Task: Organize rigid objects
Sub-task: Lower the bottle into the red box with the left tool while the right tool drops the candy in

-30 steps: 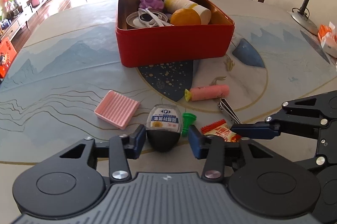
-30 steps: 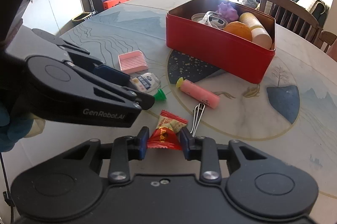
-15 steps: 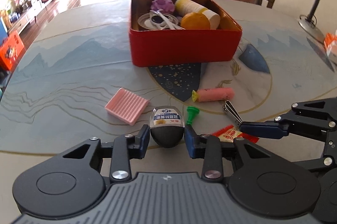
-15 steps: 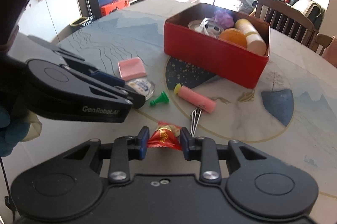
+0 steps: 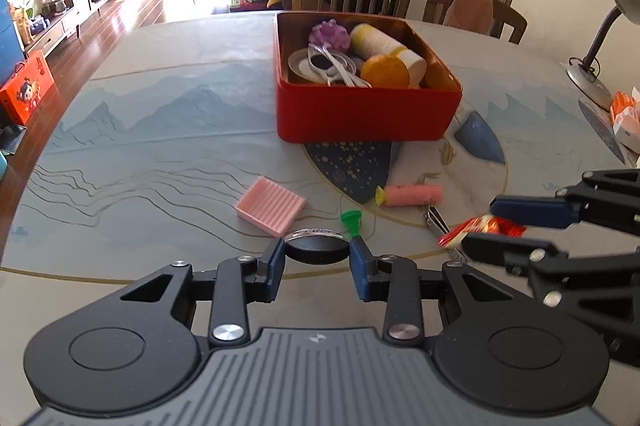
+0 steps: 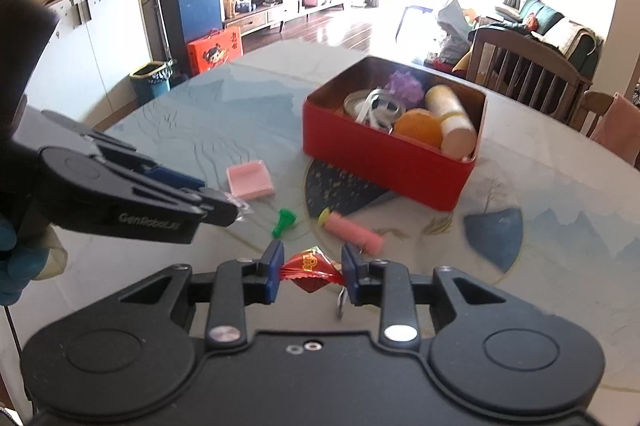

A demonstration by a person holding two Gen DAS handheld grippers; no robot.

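The big round table (image 5: 168, 113) carries a red tin box (image 5: 368, 113) near its middle, already partly filled with an orange ball, a pale cylinder, a purple toy and a lid. The free space in it seems to be at the near left corner.

In front of the box lie a pink ribbed tray (image 5: 271, 206), a pink tube (image 5: 412, 194), a nail clipper (image 5: 436, 220) and a small green funnel-like piece (image 5: 351, 222).

The left gripper (image 5: 317, 253) is clenched on a small dark bottle (image 5: 316, 249), held above the table. The right gripper (image 6: 311, 268) is grasping a red candy wrapper (image 6: 310, 266), also lifted.

I think both things should now go to the box. It is better to bring one hand at a time, so the grippers do not collide, to lower each thing over the free corner, and to let go only when it is inside the walls.
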